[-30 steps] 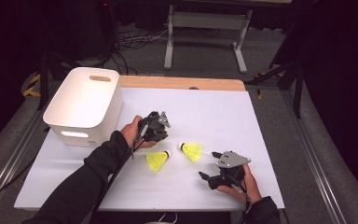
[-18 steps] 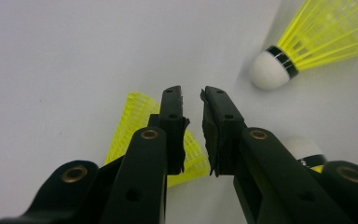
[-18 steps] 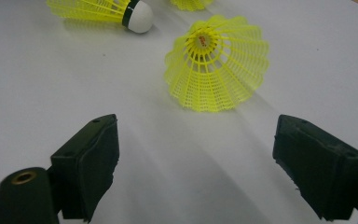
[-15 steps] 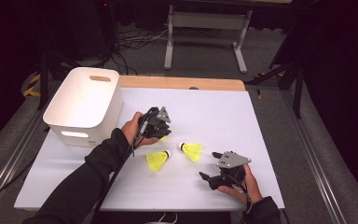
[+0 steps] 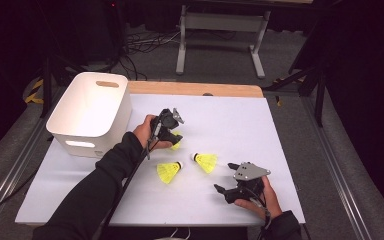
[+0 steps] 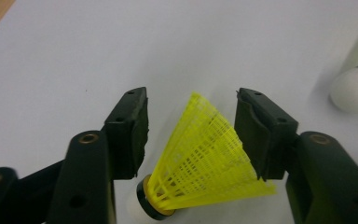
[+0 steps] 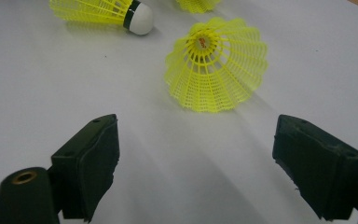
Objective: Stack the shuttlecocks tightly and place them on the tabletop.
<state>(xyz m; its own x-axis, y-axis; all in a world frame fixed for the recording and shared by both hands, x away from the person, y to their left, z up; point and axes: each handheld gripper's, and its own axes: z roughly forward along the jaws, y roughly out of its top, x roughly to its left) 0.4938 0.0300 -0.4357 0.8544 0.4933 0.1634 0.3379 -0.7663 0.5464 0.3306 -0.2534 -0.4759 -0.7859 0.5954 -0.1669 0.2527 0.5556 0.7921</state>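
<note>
A: From the high view, where's the left gripper [image 5: 171, 131]?

B: Centre of frame, over a yellow shuttlecock [image 5: 176, 145]. Two more lie lower right, nearer the right gripper [image 5: 228, 192].

A: And the left gripper view?

B: Its jaws have just been opening. The shuttlecock [image 6: 200, 163] lies between them, cork lower left, skirt fanning right; the pads [image 6: 135, 135] look just clear.

A: Right gripper view?

B: Jaws wide, holding nothing. The nearest shuttlecock [image 7: 216, 70] sits straight ahead, upper centre, skirt toward the camera.

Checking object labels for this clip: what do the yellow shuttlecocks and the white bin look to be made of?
Shuttlecock: skirt looks like moulded yellow plastic mesh, with open lattice and ribs; a black band joins a white, matte base, probably foam or cork. Bin: likely smooth white plastic, with rounded corners and a cut-out handle.
</note>
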